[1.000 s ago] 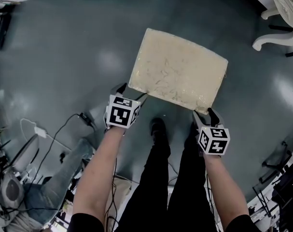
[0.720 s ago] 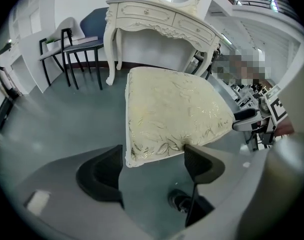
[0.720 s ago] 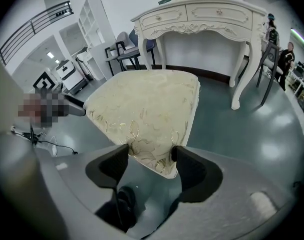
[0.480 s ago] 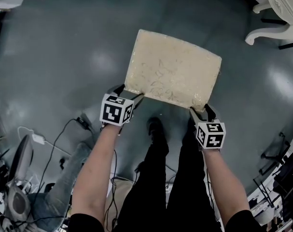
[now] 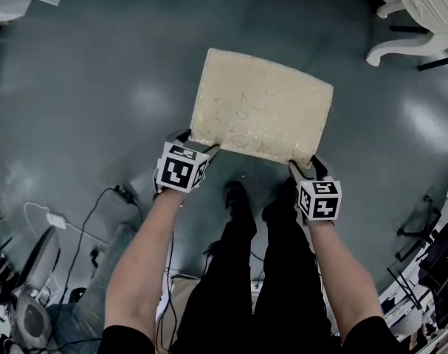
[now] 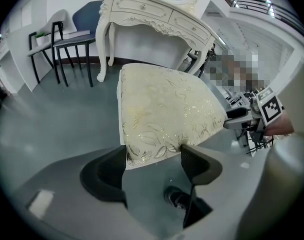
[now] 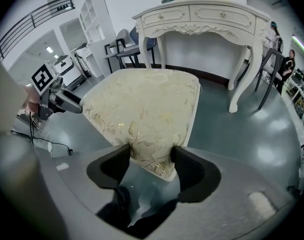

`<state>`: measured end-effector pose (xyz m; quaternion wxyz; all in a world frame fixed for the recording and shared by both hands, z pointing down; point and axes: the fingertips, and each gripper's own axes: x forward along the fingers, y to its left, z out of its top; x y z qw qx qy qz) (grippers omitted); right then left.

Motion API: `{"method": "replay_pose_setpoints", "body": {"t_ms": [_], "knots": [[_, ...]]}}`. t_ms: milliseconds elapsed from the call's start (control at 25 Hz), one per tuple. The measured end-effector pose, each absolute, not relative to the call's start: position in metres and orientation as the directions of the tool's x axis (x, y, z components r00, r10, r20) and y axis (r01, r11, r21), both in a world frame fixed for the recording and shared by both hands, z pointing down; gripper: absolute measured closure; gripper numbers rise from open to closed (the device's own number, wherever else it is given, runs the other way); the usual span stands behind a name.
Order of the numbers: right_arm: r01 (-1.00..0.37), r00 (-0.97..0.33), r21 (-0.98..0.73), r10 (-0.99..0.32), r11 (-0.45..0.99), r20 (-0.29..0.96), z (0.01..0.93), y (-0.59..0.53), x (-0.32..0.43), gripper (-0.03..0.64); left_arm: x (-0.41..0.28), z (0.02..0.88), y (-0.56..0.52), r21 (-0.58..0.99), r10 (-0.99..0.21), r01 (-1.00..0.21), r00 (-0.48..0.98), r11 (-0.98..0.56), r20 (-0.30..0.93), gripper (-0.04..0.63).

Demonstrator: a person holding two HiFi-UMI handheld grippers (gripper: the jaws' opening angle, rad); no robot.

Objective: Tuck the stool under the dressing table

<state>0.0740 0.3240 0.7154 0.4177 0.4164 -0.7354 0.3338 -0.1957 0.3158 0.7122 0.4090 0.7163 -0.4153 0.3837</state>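
Note:
The stool (image 5: 260,113), a rectangular seat with a cream cushion patterned in gold, is below me on the grey floor. My left gripper (image 5: 196,144) is at its near left corner. Its jaws have just been closing, with that corner (image 6: 141,151) between them and touching both pads. My right gripper (image 5: 306,169) is shut on the near right corner (image 7: 152,159). The white dressing table (image 6: 157,14) stands beyond the stool, its knee space facing me (image 7: 207,16). Only one curved leg (image 5: 401,46) of it shows in the head view.
A dark chair (image 6: 66,39) stands to the left of the dressing table and another (image 7: 264,69) to its right. Cables (image 5: 83,220) and gear lie on the floor at the lower left. The holder's own legs (image 5: 238,271) are just behind the stool.
The left gripper's jaws have drawn in around the stool's near left corner. The head view has shifted a little; the stool and both grippers have barely moved.

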Motion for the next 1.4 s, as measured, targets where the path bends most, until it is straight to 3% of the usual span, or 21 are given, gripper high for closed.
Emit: {"method": "replay_pose_setpoints", "body": {"t_ms": [520, 1400], "knots": [[-0.881, -0.307, -0.108, -0.383, 0.461, 0.871, 0.712, 0.254, 0.084, 0.342, -0.185, 0.713, 0.259, 0.247, -0.341, -0.927, 0.338, -0.283, 0.877, 0.229], [-0.86, -0.345, -0.139, -0.357, 0.491, 0.868, 0.705, 0.12, 0.13, 0.341, -0.14, 0.709, 0.135, 0.225, -0.323, -0.939, 0.305, -0.261, 0.896, 0.229]]}}
